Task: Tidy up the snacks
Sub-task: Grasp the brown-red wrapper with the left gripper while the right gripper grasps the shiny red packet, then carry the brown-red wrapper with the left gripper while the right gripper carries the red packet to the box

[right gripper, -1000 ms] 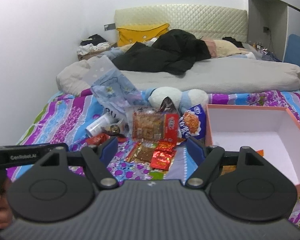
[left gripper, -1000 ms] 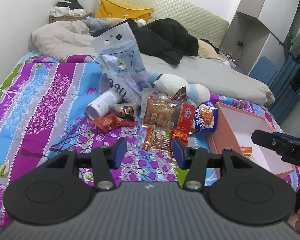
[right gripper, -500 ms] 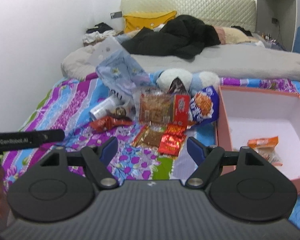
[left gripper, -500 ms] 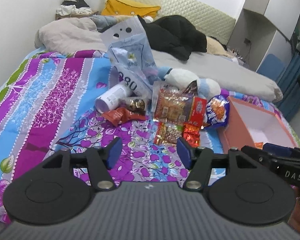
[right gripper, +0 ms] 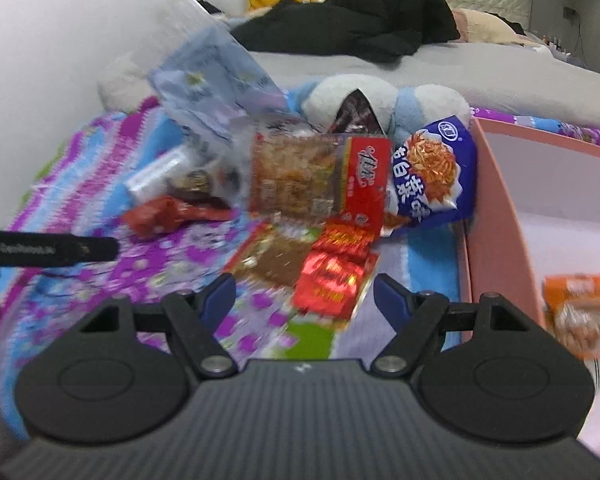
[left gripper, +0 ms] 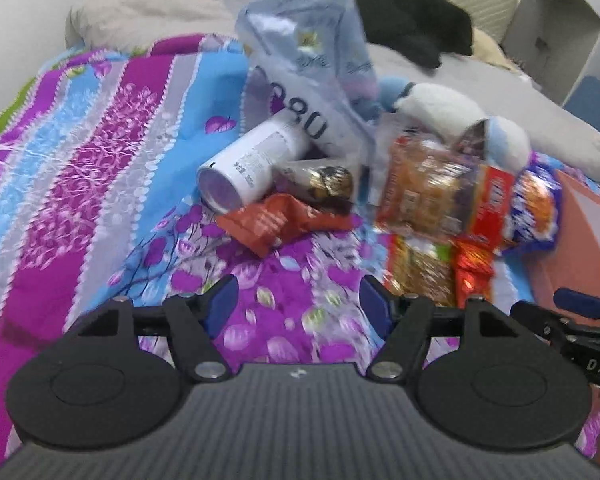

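Two handheld grippers are being held over a floral bedspread (left gripper: 100,168), jaws apart and empty. Left gripper (left gripper: 298,305), its jaws just widened, is being aimed at bare quilt below a white canister (left gripper: 252,164) and brown-red wrapper (left gripper: 276,222). Right gripper (right gripper: 304,298) is being pointed at red foil packets (right gripper: 334,272); beside them an orange snack (right gripper: 580,312) is lying inside the pink box (right gripper: 496,216).

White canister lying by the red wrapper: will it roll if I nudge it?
Probably yes: the white canister lies on its side, round end showing. The soft bedspread and the red wrapper against it may slow it. Its smooth wall could slip in a grip.
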`<move>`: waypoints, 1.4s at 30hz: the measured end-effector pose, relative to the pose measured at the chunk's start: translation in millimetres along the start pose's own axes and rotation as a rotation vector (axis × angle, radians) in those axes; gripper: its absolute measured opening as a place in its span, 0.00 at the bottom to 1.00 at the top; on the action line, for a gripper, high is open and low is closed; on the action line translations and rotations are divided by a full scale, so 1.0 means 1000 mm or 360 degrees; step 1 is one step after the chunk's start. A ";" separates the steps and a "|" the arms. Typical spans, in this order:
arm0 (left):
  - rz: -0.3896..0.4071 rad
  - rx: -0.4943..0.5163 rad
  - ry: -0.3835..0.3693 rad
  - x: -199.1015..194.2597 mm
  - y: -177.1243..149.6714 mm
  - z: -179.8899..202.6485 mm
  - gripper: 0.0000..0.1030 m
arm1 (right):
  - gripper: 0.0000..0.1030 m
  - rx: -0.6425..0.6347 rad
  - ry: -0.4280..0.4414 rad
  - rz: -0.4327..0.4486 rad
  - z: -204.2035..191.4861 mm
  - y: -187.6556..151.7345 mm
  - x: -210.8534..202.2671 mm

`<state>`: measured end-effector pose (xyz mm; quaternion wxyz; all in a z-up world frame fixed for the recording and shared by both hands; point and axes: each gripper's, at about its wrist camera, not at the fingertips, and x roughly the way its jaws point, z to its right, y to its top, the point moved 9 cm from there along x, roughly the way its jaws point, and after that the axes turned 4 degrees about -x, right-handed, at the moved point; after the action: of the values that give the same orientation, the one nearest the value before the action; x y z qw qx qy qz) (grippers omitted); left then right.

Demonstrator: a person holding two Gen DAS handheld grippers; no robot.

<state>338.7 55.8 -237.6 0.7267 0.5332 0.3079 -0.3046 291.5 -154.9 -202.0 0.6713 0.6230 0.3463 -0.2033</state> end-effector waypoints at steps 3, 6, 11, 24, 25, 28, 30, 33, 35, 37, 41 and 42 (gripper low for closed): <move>-0.0052 -0.0027 0.0015 0.030 0.015 -0.005 0.70 | 0.75 0.0030 -0.0008 -0.0080 0.011 0.007 0.037; -0.0132 -0.0030 0.0047 0.052 0.025 -0.010 0.70 | 0.75 0.0064 -0.0022 -0.0188 0.018 0.009 0.066; -0.0221 -0.0052 0.0041 0.070 0.034 -0.017 0.72 | 0.75 0.0096 -0.0060 -0.0302 0.019 0.012 0.087; -0.0165 -0.0019 0.0122 0.079 0.038 -0.028 0.78 | 0.74 0.0206 -0.0176 -0.0385 0.026 0.016 0.108; -0.0149 0.0003 0.0148 0.081 0.038 -0.028 0.78 | 0.74 0.0196 -0.0188 -0.0392 0.027 0.015 0.111; -0.0077 0.0028 0.0157 0.084 0.040 -0.024 0.78 | 0.66 0.0168 -0.0206 -0.0362 0.027 0.015 0.119; -0.0041 0.0026 0.0151 0.086 0.042 -0.023 0.77 | 0.65 0.0159 -0.0200 -0.0326 0.028 0.016 0.120; 0.0009 0.0045 0.0143 0.089 0.043 -0.018 0.76 | 0.59 0.0129 -0.0196 -0.0285 0.028 0.014 0.121; 0.0037 0.0052 0.0141 0.091 0.042 -0.018 0.74 | 0.59 0.0142 -0.0191 -0.0265 0.029 0.014 0.120; 0.0070 0.0026 0.0122 0.090 0.042 -0.018 0.65 | 0.59 0.0151 -0.0183 -0.0244 0.031 0.012 0.117; 0.0087 0.0027 0.0106 0.084 0.036 -0.017 0.56 | 0.58 0.0143 -0.0151 -0.0205 0.029 0.001 0.104; 0.0081 0.0031 0.0100 0.082 0.033 -0.018 0.55 | 0.58 0.0142 -0.0146 -0.0198 0.031 -0.005 0.096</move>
<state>413.2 71.5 -286.3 0.7189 0.5572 0.3139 -0.2723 359.4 -170.4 -274.8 0.6442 0.6196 0.3437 -0.2881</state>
